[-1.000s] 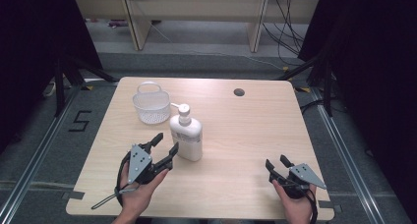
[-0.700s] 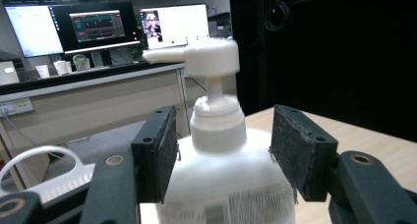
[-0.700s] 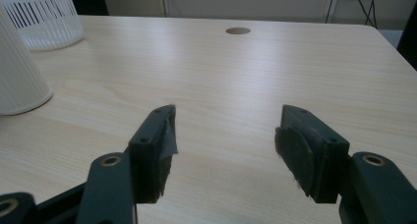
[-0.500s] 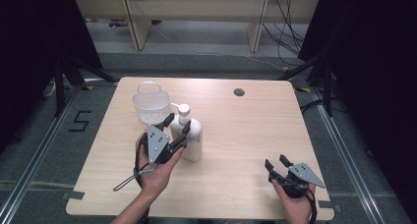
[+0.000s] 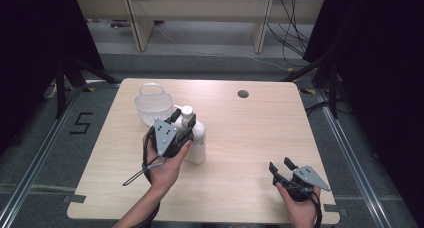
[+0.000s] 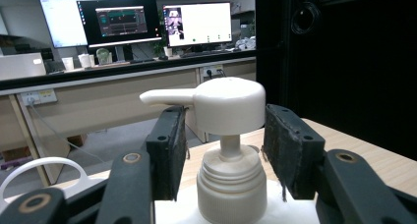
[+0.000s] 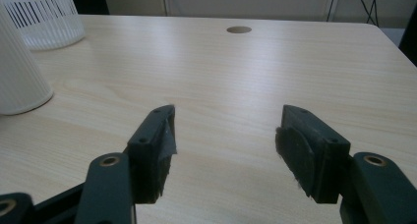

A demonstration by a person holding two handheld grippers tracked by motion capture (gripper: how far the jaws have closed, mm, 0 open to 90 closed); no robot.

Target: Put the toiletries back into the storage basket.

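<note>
Now the closing left claw (image 6: 223, 150) straddles the pump bottle's (image 6: 231, 184) neck, pads not touching.

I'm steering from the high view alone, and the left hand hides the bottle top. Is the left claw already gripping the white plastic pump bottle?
Observer: Not yet. In the left gripper view, the left claw straddles the white plastic pump bottle at its thin neck, with a gap on each side. Its jaws have just been closing.
Operator: Which way does the spout point?
Observer: To that view's left, passing just above the left pad.
Operator: And the right claw?
Observer: The right gripper view shows the right claw open, with only the bare pale wooden table between its pads.
</note>
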